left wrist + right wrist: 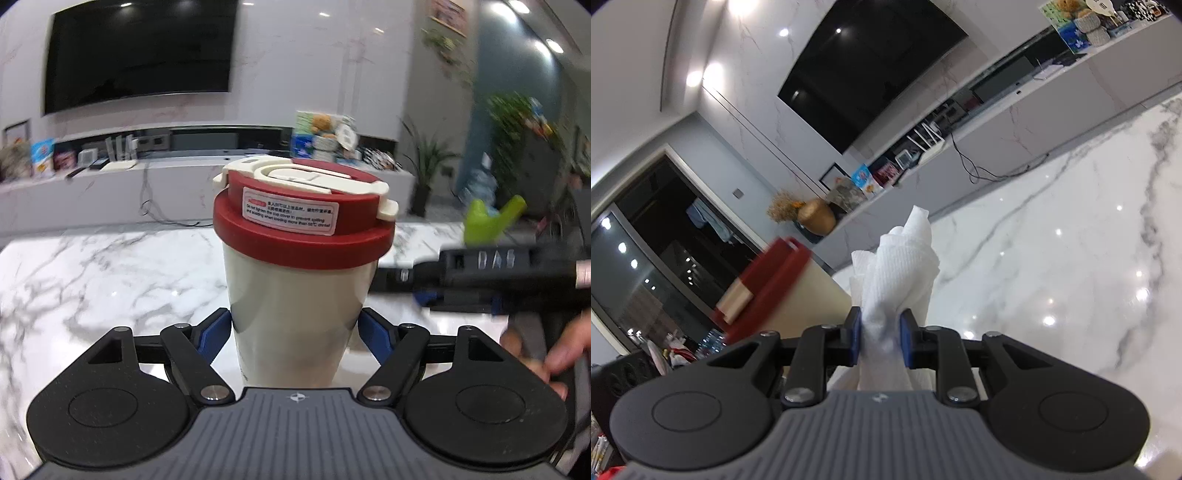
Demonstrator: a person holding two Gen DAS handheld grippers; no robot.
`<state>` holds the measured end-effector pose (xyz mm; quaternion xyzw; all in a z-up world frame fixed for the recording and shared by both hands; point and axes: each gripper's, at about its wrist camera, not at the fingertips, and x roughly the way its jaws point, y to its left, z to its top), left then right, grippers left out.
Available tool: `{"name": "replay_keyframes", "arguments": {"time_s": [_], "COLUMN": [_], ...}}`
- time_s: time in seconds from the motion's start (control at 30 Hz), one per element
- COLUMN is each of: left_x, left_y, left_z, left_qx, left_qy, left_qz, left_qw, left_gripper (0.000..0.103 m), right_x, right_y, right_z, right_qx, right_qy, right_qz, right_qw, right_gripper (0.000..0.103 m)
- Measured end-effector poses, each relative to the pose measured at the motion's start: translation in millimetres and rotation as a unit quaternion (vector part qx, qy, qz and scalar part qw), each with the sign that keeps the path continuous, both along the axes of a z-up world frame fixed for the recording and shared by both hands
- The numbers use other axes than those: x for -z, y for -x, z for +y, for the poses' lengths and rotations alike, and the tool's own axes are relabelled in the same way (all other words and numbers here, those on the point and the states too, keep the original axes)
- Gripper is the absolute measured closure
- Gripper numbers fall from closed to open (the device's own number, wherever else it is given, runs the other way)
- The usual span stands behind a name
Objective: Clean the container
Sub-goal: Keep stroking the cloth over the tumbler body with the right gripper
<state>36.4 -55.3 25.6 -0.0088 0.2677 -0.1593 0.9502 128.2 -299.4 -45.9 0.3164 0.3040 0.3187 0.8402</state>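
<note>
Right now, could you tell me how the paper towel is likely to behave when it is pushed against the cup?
The paper towel will probably crumple: it looks thin, creased and bunched between the right gripper pads. Its free end stands unsupported, so it should bend easily. The cup looks rigid and smooth.

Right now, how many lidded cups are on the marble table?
1: the cream cup with the red lid, held in the left hand-held gripper. Others may sit outside view.
</note>
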Motion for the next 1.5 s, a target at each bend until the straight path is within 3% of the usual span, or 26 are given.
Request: {"name": "replay_keyframes", "arguments": {"time_s": [0.13, 0.3, 0.83, 1.03, 1.3, 1.5], "left_x": [1.9, -0.8, -4.4, -4.1, -3.2, -2.4], "left_y": [5.2, 15.5, 15.5, 12.5, 7.9, 4.1], "left_z": [-4.5, -13.3, -28.4, -36.5, -40.7, -39.1], "left_qx": [-0.046, -0.074, -0.061, -0.056, -0.05, -0.047], "left_qy": [0.024, 0.017, -0.03, -0.052, -0.055, -0.057], "left_qz": [-0.008, -0.036, -0.071, -0.094, -0.099, -0.101], "left_qw": [0.9986, 0.9964, 0.9952, 0.9926, 0.9923, 0.9921], "left_gripper": [0.026, 0.026, 0.022, 0.021, 0.021, 0.021], "right_x": [11.5, 28.1, 47.5, 45.8, 28.1, 30.1], "right_y": [-2.3, -4.5, -5.4, -2.7, -2.0, -1.4], "right_z": [6.6, 13.4, 25.0, 28.6, 19.8, 12.3], "right_qx": [-0.001, -0.002, -0.012, -0.013, 0.021, 0.038], "right_qy": [0.019, 0.043, 0.084, 0.099, 0.109, 0.106], "right_qz": [0.016, 0.04, 0.078, 0.07, 0.033, 0.04], "right_qw": [1.0, 0.998, 0.993, 0.993, 0.993, 0.993], "right_gripper": [0.079, 0.079, 0.079, 0.079, 0.079, 0.079]}}
